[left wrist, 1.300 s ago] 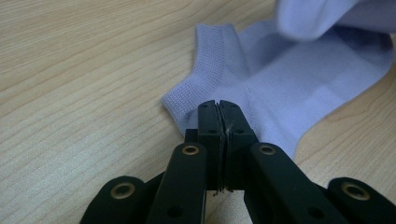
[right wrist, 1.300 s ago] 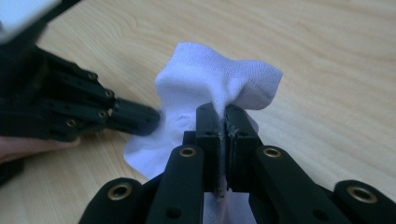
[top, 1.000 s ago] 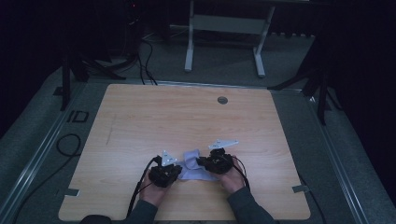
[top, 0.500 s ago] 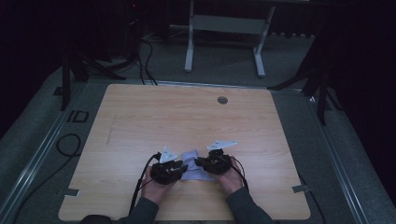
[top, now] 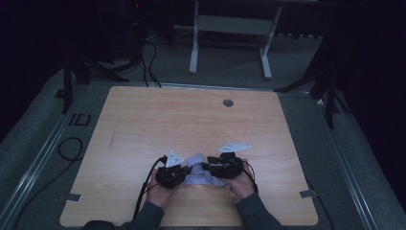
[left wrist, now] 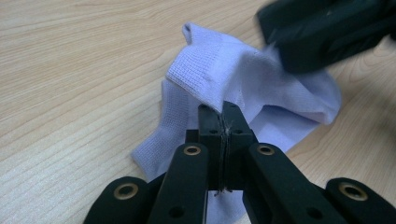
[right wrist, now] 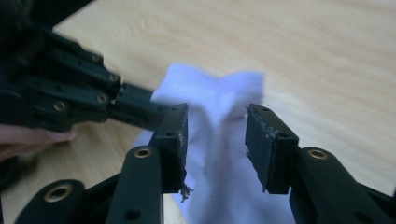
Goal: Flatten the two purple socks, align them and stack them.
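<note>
High view: left gripper [top: 183, 171] clenched on sock [top: 200, 173], nearer than before; right gripper [top: 207, 167] released.

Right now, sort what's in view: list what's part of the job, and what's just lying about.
In the job:
- pale sock
- left gripper, shut on the sock's edge
- right gripper, open around the sock

Lying about:
- round grommet in the table
- cable on the floor

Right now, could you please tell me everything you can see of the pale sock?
The sock is pale lilac knit with a ribbed cuff, crumpled on the wooden table near its front edge. The left hand-held gripper is shut on a fold, lifting it. The right hand-held gripper is open, with fabric between its jaws.
</note>
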### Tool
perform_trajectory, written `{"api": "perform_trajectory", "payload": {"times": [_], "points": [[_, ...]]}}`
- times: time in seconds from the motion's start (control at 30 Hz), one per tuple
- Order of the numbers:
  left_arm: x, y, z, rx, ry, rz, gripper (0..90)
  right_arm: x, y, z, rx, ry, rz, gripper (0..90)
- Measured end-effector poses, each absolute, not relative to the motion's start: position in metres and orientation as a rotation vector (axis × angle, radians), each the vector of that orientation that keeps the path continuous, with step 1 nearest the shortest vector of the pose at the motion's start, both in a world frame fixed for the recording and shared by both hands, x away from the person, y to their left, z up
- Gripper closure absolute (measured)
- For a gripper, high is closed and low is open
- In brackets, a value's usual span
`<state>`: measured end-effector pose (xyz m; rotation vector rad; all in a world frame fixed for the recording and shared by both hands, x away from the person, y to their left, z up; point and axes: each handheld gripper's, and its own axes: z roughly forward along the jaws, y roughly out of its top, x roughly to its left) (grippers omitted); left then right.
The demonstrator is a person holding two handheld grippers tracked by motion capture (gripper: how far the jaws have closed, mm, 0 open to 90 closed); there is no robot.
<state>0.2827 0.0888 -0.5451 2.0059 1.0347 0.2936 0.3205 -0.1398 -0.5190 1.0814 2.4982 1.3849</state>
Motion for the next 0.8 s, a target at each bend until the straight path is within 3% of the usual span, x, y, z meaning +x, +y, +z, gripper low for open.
{"api": "perform_trajectory", "payload": {"times": [0.17, 0.37, 0.8], "points": [[0.283, 0.09, -0.545, 2.001, 1.044, 0.294, 88.7, 0.32, -0.164, -0.508, 1.09, 2.428, 1.341, 62.5], [0.282, 0.091, -0.546, 2.004, 1.051, 0.292, 88.7, 0.314, -0.185, -0.521, 1.093, 2.446, 1.139, 81.3], [0.283, 0.094, -0.546, 2.002, 1.062, 0.291, 88.7, 0.314, -0.182, -0.551, 1.102, 2.503, 0.985, 86.5]]}}
